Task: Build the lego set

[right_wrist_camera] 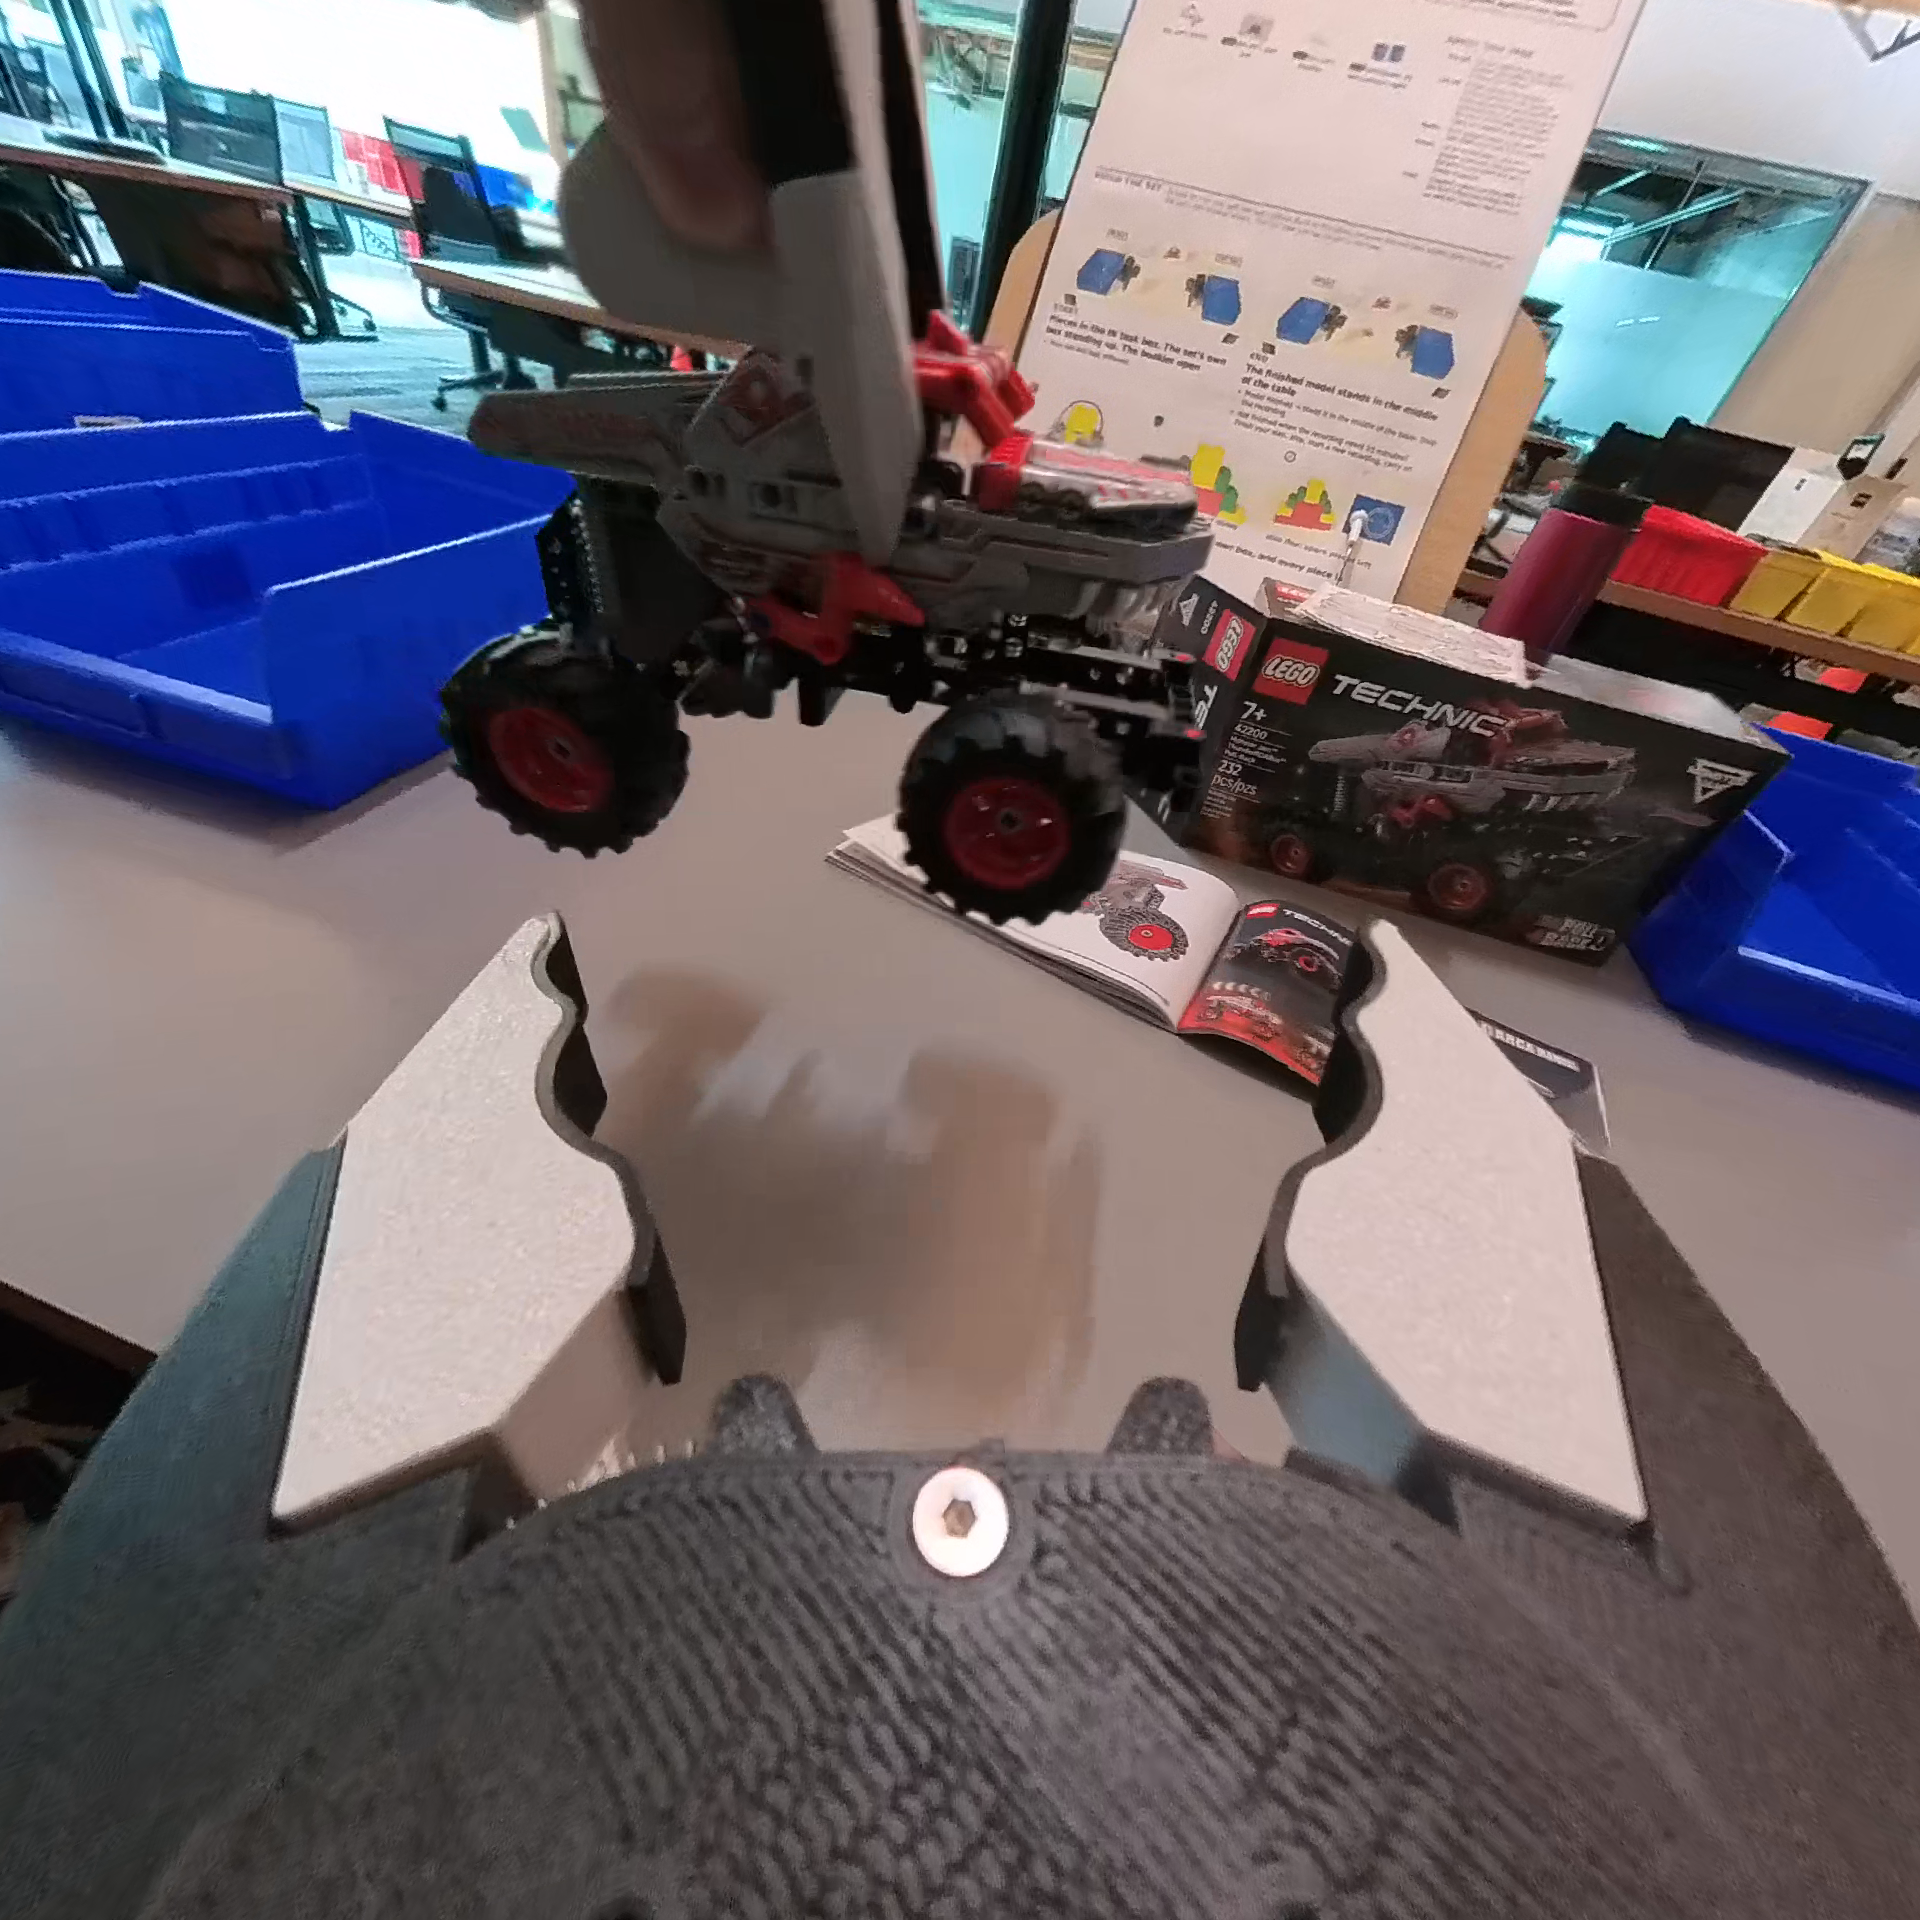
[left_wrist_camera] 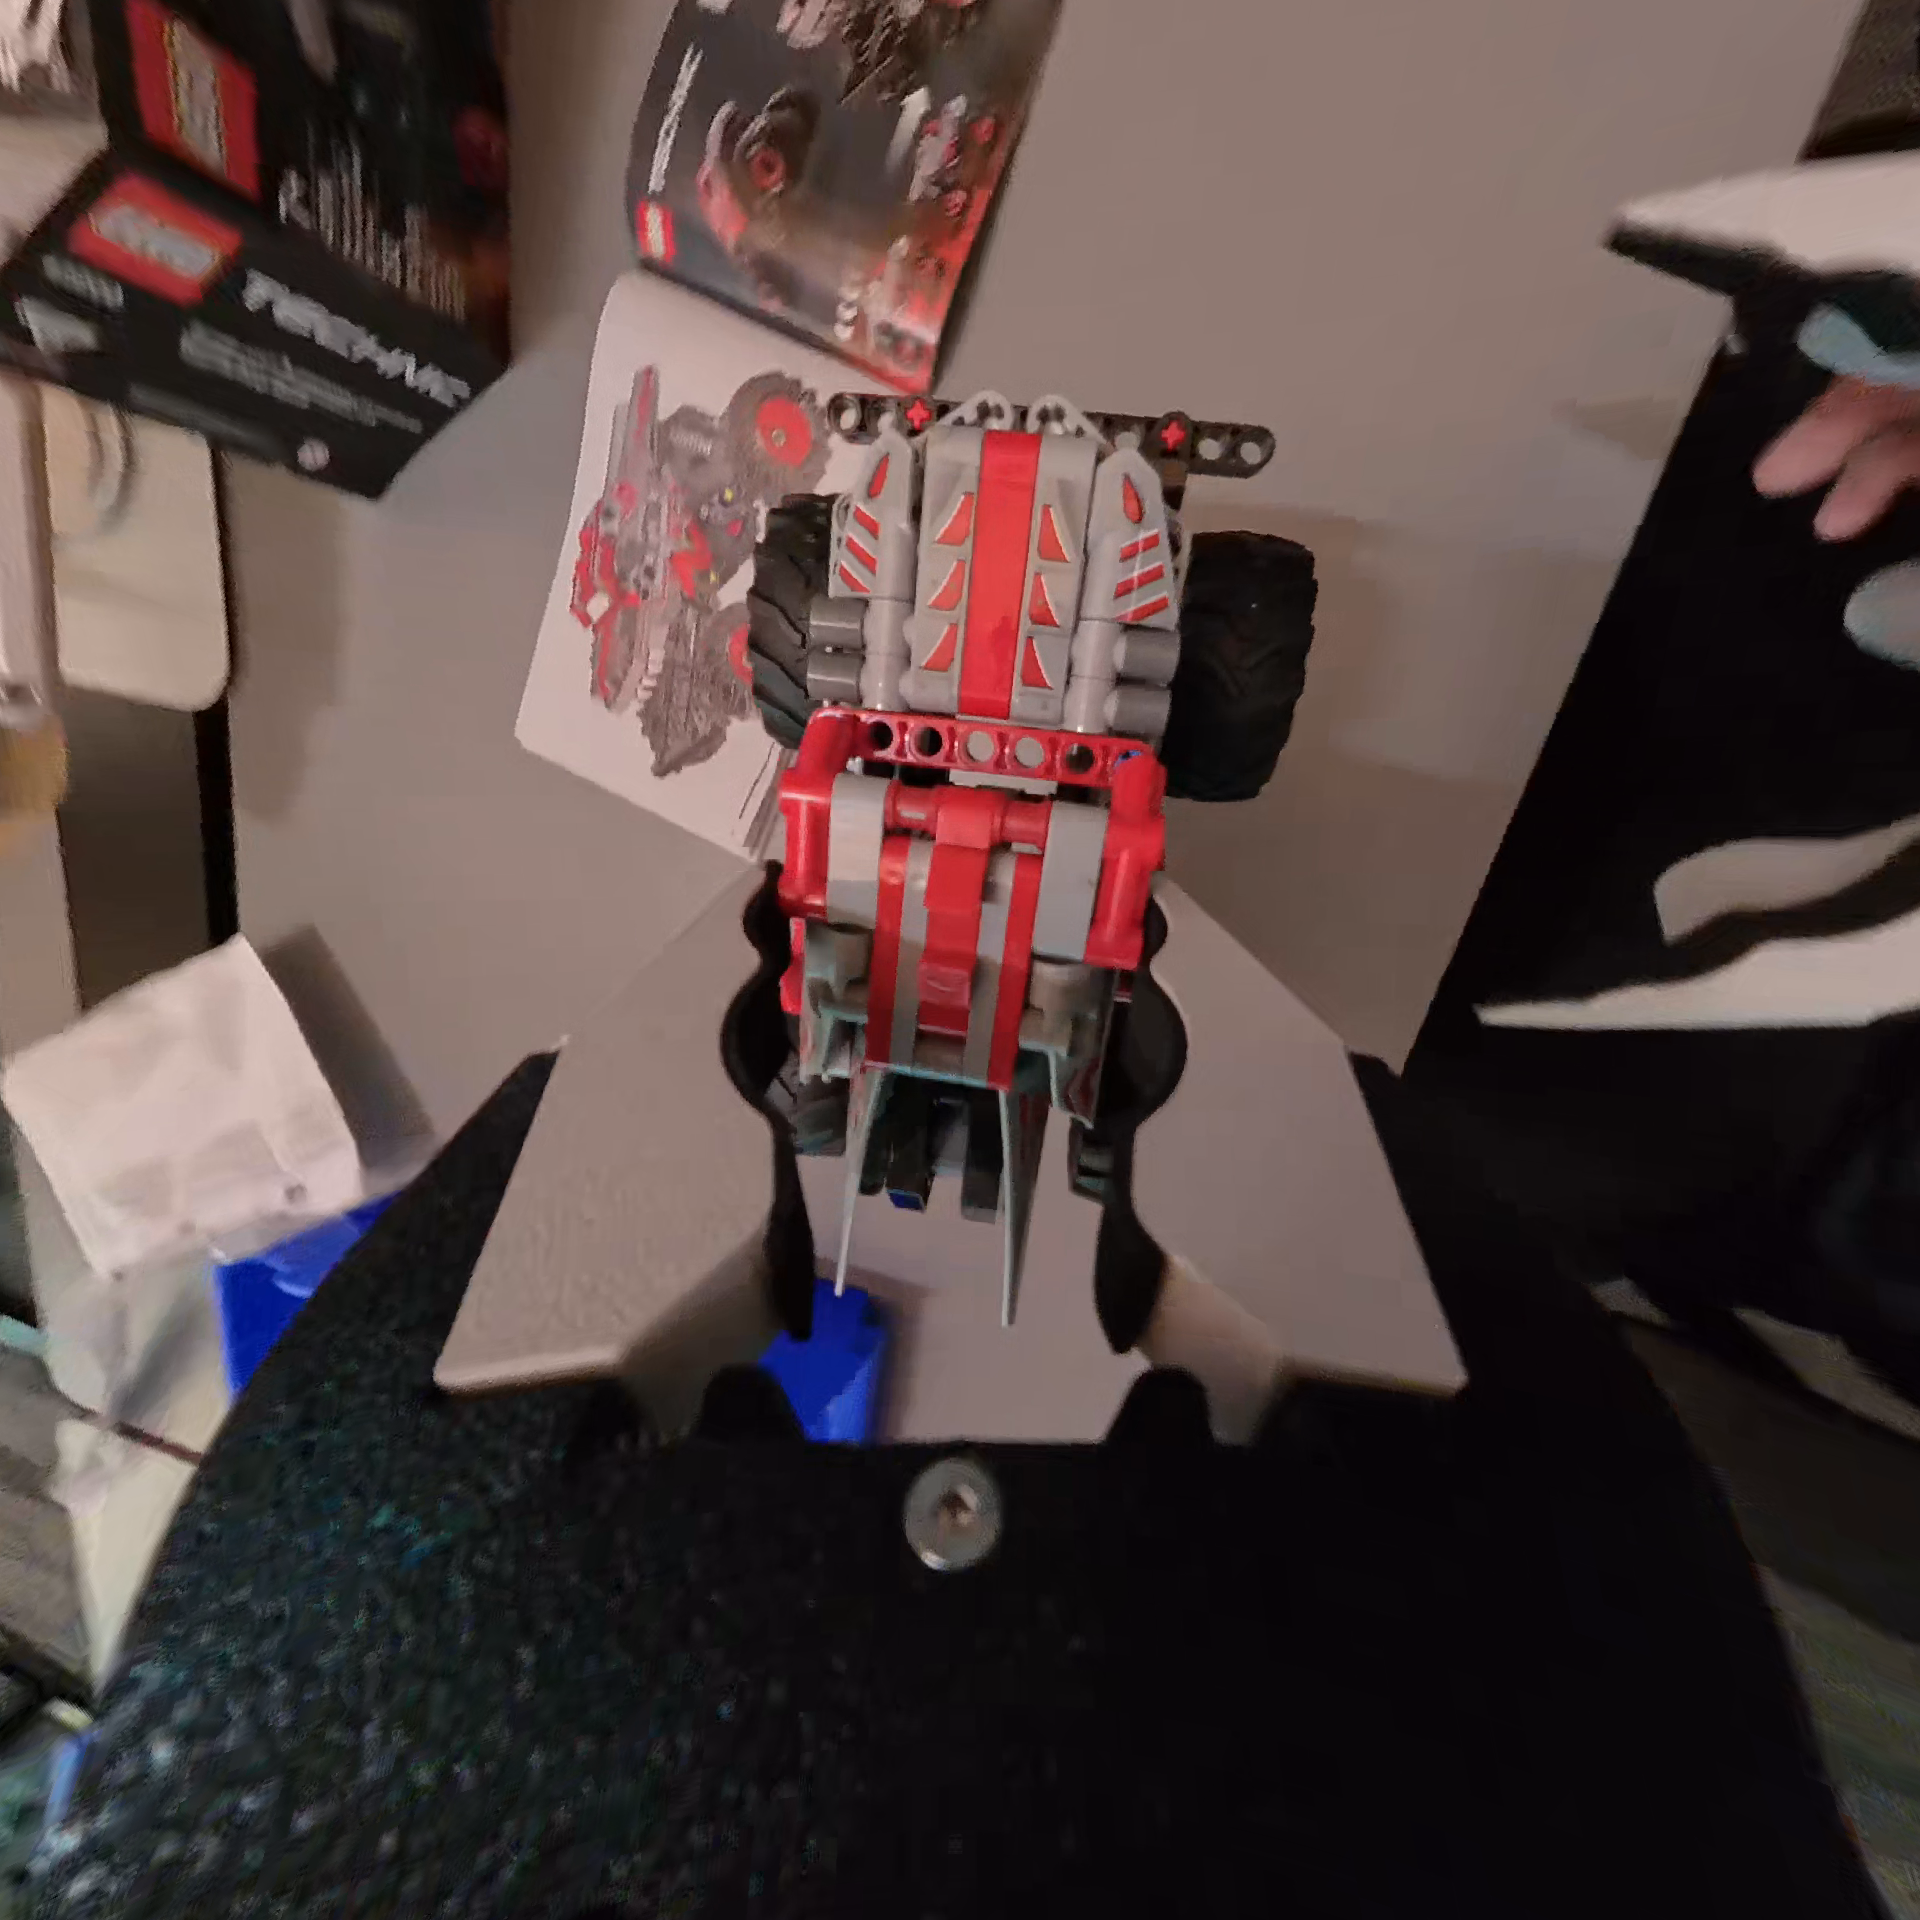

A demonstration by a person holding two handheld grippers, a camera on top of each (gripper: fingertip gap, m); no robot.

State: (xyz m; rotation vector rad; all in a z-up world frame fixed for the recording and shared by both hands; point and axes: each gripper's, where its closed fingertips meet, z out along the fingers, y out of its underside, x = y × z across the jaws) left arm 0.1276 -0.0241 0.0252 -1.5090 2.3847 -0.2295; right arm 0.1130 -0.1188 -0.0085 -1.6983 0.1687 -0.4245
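Observation:
The red and grey monster truck (left_wrist_camera: 977, 790) with black tyres is built up and hangs in the air above the grey table (right_wrist_camera: 312, 987). My left gripper (left_wrist_camera: 956, 925) is shut on the truck's body, one finger on each side. In the right wrist view the truck (right_wrist_camera: 831, 582) is seen side on, front to the right, with a left finger (right_wrist_camera: 862, 416) coming down over it. My right gripper (right_wrist_camera: 961, 956) is open and empty, low over the table in front of the truck. Its grey fingers (left_wrist_camera: 1766, 208) show at the right edge of the left wrist view.
The set's black box (right_wrist_camera: 1455, 769) and the open instruction booklet (right_wrist_camera: 1195, 956) lie behind and under the truck. Blue bins stand at the left (right_wrist_camera: 208, 582) and the right (right_wrist_camera: 1787, 935). A printed board (right_wrist_camera: 1299, 260) stands behind. A clear plastic bag (left_wrist_camera: 187, 1101) lies left.

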